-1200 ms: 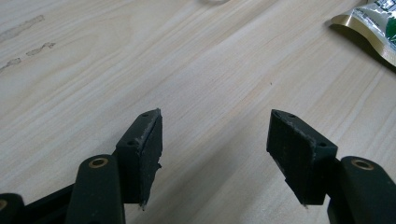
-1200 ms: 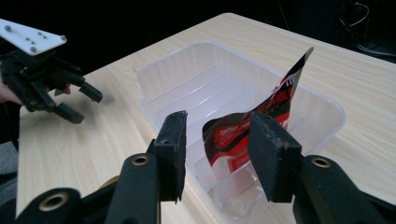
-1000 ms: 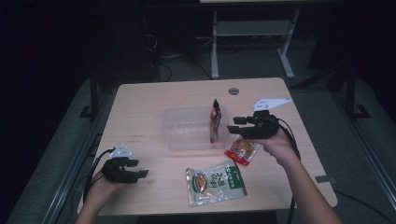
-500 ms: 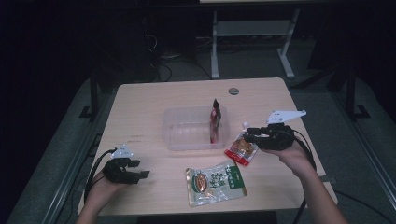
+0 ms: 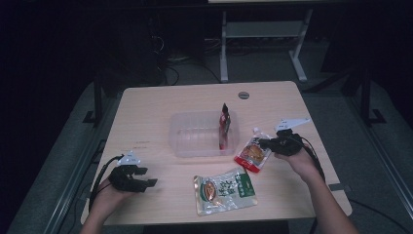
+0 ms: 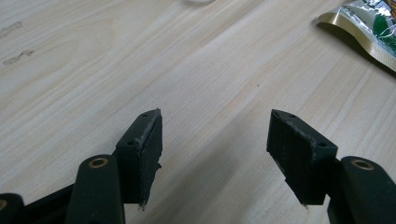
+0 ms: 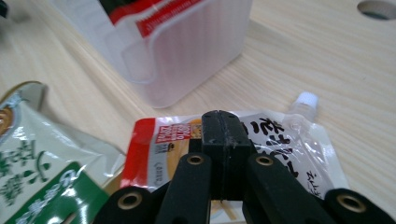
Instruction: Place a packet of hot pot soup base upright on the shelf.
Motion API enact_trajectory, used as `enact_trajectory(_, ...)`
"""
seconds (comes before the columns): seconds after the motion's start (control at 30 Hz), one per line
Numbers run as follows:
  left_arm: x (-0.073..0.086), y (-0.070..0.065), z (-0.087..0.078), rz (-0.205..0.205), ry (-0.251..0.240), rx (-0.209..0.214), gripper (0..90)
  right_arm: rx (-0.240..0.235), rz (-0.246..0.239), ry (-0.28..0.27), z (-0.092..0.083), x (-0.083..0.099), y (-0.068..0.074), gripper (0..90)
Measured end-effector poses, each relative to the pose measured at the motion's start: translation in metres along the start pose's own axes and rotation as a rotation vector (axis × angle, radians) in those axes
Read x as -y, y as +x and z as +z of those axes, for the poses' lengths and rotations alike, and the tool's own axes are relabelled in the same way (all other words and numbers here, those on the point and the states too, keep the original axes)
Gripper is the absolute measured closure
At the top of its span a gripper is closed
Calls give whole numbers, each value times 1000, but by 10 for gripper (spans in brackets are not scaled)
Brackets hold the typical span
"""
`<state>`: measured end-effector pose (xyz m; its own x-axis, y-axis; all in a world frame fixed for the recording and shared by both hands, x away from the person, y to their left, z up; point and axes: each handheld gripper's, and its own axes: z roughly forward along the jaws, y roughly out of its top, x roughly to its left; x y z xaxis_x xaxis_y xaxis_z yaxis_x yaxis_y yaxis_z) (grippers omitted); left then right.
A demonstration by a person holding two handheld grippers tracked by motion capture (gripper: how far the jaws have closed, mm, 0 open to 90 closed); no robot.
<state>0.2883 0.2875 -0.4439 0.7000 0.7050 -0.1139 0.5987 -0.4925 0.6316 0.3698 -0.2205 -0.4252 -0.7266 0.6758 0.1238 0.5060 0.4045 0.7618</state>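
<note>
Spout pouch (image 5: 252, 153) lies flat on the table (image 5: 156, 112), just right of the clear tub (image 5: 195, 139), white cap (image 7: 307, 100) pointing away from me. Red band at one end, printed food picture, glossy film.

My right gripper (image 5: 267, 143) is low over it, pointing left, forearm coming in from the bottom right. Its jaws have just been closing and now meet pad to pad above the pouch; I see nothing pinched between them.

Room: tub wall close on the left, green packet (image 5: 225, 190) near below, bare table to the right edge.

My left gripper (image 5: 146, 182) rests near the front left corner, jaws apart, nothing between them.
</note>
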Motion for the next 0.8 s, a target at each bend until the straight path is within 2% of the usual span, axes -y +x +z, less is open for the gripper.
enact_trajectory(0.03, 0, 0, 0, -1, -1, 1, 356, 4, 20, 21, 8, 0, -2, 896)
enact_trajectory(0.23, 0, 1, 0, -4, -6, 2, 357, 14, 28, 46, 28, 0, -4, 897)
enact_trajectory(0.4, 1, 2, 1, -6, 0, 1, 358, 23, 12, 81, 37, 0, -4, 897)
enact_trajectory(0.43, 1, 2, 1, -7, 3, 2, 358, 38, -8, 103, 39, 2, -4, 897)
enact_trajectory(0.5, 1, 2, 2, -6, 6, 1, 358, 41, -27, 114, 42, 3, -4, 897)
enact_trajectory(0.57, 1, 1, 2, -2, 5, 1, 358, 50, -34, 135, 46, 5, -2, 897)
enact_trajectory(0.8, 1, 1, 2, 2, 10, 5, 358, 68, -62, 180, 51, 7, 2, 899)
